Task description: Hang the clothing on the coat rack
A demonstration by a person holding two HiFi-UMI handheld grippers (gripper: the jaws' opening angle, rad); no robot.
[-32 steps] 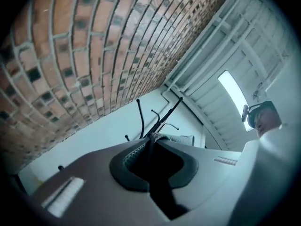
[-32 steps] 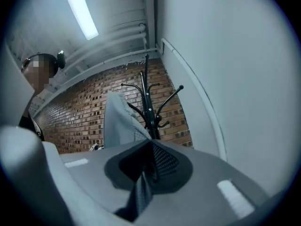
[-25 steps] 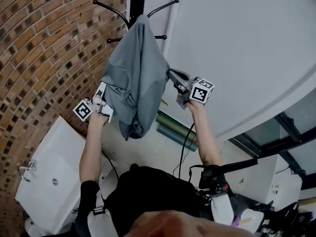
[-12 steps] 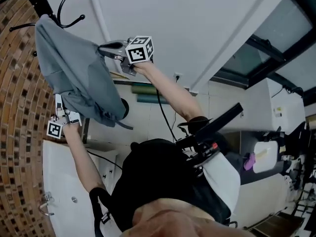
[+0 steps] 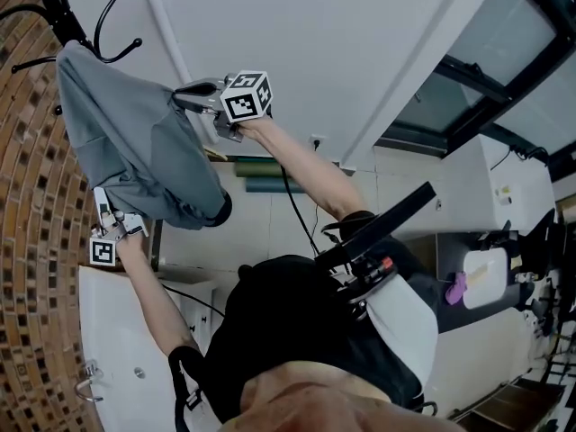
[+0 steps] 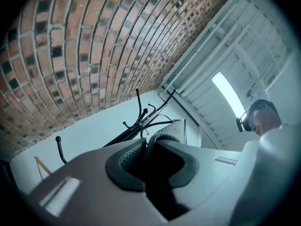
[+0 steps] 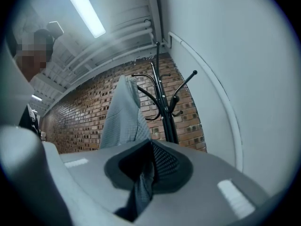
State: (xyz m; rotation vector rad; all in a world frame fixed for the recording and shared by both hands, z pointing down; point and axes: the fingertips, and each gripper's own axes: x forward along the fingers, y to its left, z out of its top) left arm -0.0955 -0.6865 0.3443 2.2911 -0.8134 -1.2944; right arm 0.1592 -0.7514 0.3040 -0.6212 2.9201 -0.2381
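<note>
The coat rack stands by the brick wall. The grey garment has its top at the rack's hooks. The right gripper clamps its side edge, jaws nearly together. The left gripper has the lower hem between its jaws, which are opening.

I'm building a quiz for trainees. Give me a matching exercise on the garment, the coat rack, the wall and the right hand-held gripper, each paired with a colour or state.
Things:
1. garment
2. coat rack
3. brick wall
4. right hand-held gripper

Colour or state:
a. black
b. shut on the garment
c. grey
d. reddish-brown

Pairs: 1-c; 2-a; 3-d; 4-b
</note>
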